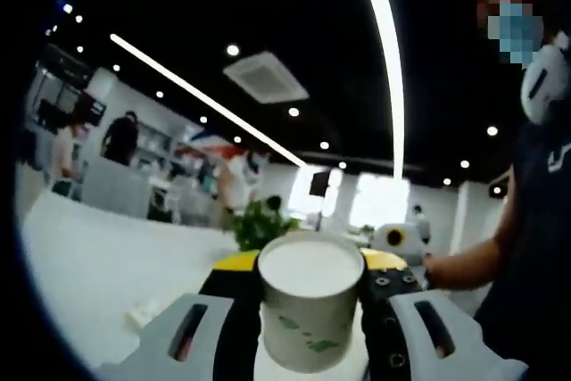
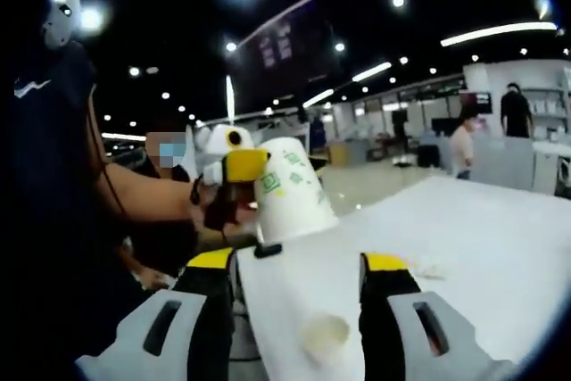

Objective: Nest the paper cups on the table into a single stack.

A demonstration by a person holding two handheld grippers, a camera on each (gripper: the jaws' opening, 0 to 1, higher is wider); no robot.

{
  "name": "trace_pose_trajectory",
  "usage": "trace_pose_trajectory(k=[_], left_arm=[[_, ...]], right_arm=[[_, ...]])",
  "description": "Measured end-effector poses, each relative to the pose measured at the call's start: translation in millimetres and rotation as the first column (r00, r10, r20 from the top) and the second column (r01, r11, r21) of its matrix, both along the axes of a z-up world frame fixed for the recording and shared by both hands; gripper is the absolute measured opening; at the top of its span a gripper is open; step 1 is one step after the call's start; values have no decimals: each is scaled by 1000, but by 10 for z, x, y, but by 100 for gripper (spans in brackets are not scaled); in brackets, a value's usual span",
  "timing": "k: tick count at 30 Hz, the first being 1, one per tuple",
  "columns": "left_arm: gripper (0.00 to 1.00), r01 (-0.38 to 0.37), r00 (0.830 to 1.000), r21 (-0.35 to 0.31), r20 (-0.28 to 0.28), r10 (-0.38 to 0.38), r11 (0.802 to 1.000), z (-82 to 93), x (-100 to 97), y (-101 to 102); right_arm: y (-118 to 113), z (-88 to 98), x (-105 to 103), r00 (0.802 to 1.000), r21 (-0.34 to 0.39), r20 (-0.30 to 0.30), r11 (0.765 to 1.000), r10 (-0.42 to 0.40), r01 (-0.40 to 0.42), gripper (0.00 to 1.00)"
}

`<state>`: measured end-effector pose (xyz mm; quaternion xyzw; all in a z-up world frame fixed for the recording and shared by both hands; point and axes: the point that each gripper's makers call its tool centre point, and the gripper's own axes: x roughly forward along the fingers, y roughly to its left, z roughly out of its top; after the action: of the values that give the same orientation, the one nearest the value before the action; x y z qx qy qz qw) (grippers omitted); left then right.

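left hand-held gripper [image 1: 311, 332] pinching paper cup [image 1: 310, 310], lifted above desk [image 1: 98, 265] | right hand-held gripper [image 2: 299, 332] spread, empty | I'm judging cup light, thin-walled, crushable: holding mid-wall, gently

A white paper cup with green leaf print [image 1: 311, 301] sits upright, open mouth up, clamped between the left hand-held gripper [image 1: 312, 310] jaws.

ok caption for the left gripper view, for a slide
Left gripper shut on a white paper cup with green print, held above the white table.
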<state>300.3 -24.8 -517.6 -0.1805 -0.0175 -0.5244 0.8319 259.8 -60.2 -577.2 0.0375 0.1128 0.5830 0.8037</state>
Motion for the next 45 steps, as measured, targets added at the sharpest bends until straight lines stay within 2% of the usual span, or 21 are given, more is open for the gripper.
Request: trace_pose_trajectory(k=[5, 10, 12, 15, 19, 22, 28, 37, 39, 45], left_arm=[[41, -1, 1000, -37, -3, 1, 999, 62, -23, -1], [40, 17, 1000, -2, -5, -17, 1000, -3, -81, -4], [40, 31, 1000, 30, -4, -31, 999, -48, -120, 7], [40, 64, 998, 121, 7, -65, 991, -183, -179, 32], [40, 159, 987, 200, -21, -157, 967, -318, -339, 7], [40, 184, 983, 211, -29, -182, 960, -329, -370, 9], [40, 209, 977, 261, -26, -210, 943, -388, -386, 52], [40, 223, 974, 271, -15, -228, 936, -402, -396, 13], [40, 221, 974, 272, -9, -227, 936, -401, -390, 0], [40, 208, 977, 276, -4, -215, 938, -402, -358, 12]], right_arm=[[109, 87, -65, 999, 26, -11, 999, 35, -35, 46], [141, 174, -70, 998, 42, -14, 998, 54, -54, 44], [121, 200, -65, 998, 46, -13, 997, 58, -57, 43], [85, 239, -56, 998, 57, -21, 996, 63, -61, 41], [75, 303, -92, 995, 67, -24, 993, 94, -93, 34], [89, 343, -167, 990, 64, -16, 988, 143, -142, 30], [73, 446, -143, 986, 107, -37, 982, 160, -155, 19], [176, 479, -173, 977, 106, -66, 975, 203, -195, 9], [190, 489, -159, 976, 109, -77, 975, 204, -195, 4], [200, 526, -153, 970, 126, -101, 970, 220, -207, 2]])
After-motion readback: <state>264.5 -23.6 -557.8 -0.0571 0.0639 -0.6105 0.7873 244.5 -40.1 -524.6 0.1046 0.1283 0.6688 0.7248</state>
